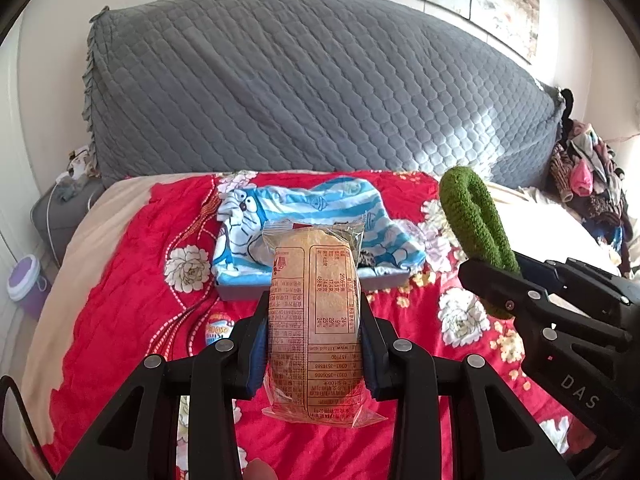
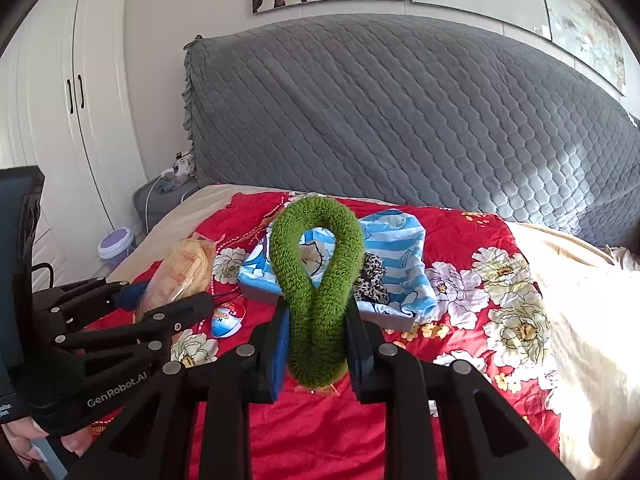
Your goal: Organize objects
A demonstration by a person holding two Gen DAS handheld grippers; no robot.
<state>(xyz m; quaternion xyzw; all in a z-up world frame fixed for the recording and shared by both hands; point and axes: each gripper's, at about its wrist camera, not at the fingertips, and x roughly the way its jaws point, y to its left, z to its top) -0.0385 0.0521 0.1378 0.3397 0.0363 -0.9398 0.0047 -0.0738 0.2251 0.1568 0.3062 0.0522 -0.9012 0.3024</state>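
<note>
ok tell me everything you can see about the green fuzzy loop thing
The green loop is a soft, fuzzy ring, terry-like in texture, squeezed into a teardrop: open hole at the top, sides pinched together below. The right gripper clamps its lower part between blue-padded fingers, holding it upright in the air above the red floral bedspread. Nothing else touches it.

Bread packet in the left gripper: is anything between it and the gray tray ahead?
Nothing visible blocks it. The bread packet, clamped in the left gripper, is above the red quilt, with open air up to the gray tray. The tray already holds blue striped cloth.
</note>
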